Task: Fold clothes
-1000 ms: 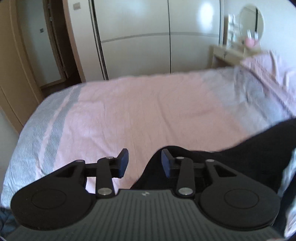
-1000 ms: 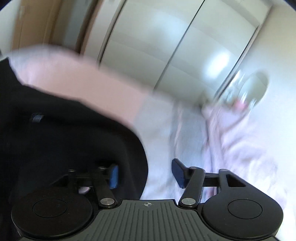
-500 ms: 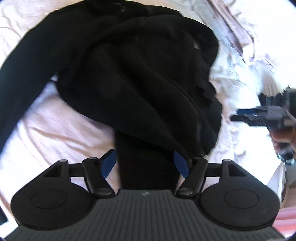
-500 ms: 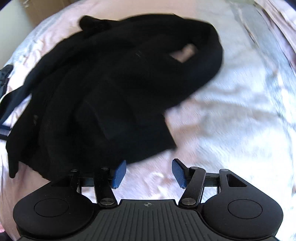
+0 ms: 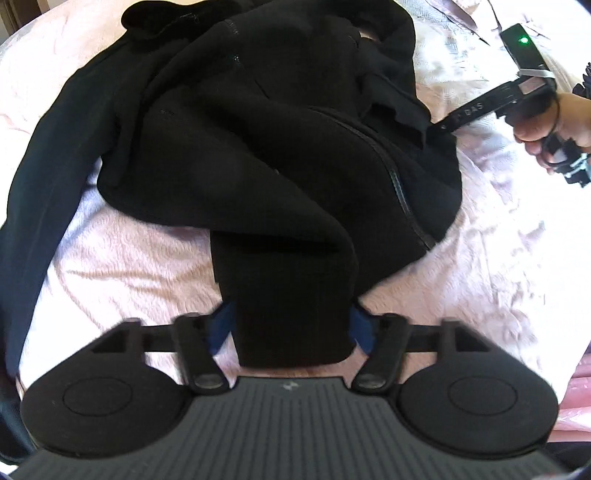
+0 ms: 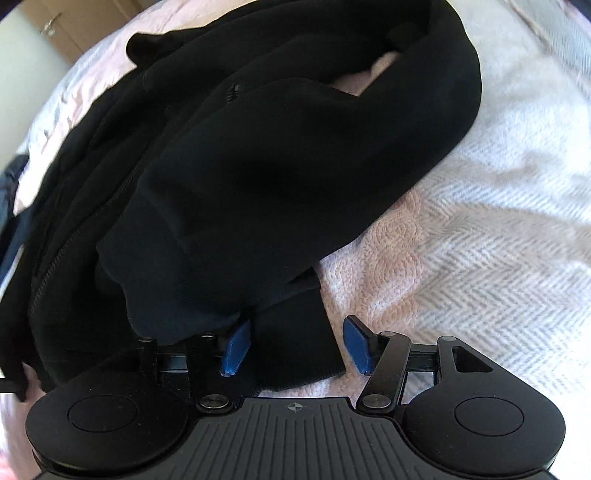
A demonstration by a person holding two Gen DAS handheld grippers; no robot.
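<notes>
Black jacket (image 5: 258, 147) was soft, limp, bulky; L gripper (image 5: 291, 325) was closing round sleeve cuff (image 5: 291, 325); R gripper (image 6: 295, 347) stood unclenched astride hem (image 6: 295, 354). Take cuff, hem.

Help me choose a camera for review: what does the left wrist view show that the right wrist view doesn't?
Only the left wrist view: a hand bringing the right tongs to the edge of the black jacket, and the left tongs, which have just been closing, with a sleeve filling their gap. Only the right wrist view: a wooden door, a grey herringbone weave, and the right tongs open around a cuff. Both: the black jacket crumpled on the pink bedspread.
</notes>
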